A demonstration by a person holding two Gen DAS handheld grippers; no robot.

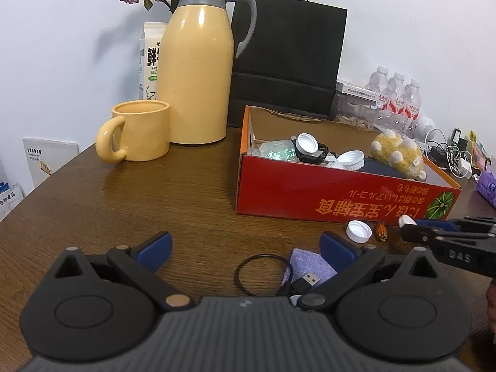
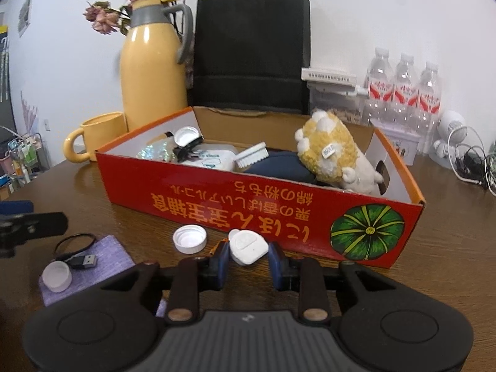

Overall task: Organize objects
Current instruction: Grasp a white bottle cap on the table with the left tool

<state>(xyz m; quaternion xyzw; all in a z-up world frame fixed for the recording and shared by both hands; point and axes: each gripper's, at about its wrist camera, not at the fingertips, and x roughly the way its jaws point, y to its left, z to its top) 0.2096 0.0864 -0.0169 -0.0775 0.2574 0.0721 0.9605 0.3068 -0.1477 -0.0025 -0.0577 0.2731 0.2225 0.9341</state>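
Right gripper [image 2: 248,259] clamps a white plastic piece [image 2: 248,246] beside the red box [image 2: 217,192]; pickup step, next lift into box; left gripper [image 1: 245,248] open, idle

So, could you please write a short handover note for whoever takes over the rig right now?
Right gripper: closed on the small white plastic piece, just in front of the red box.
Left gripper: open, empty, above the USB cable and purple cloth.
Done: plush toy, caps and a packet already in the box.
Left: two white caps, cable, cloth and a small orange item on the table.
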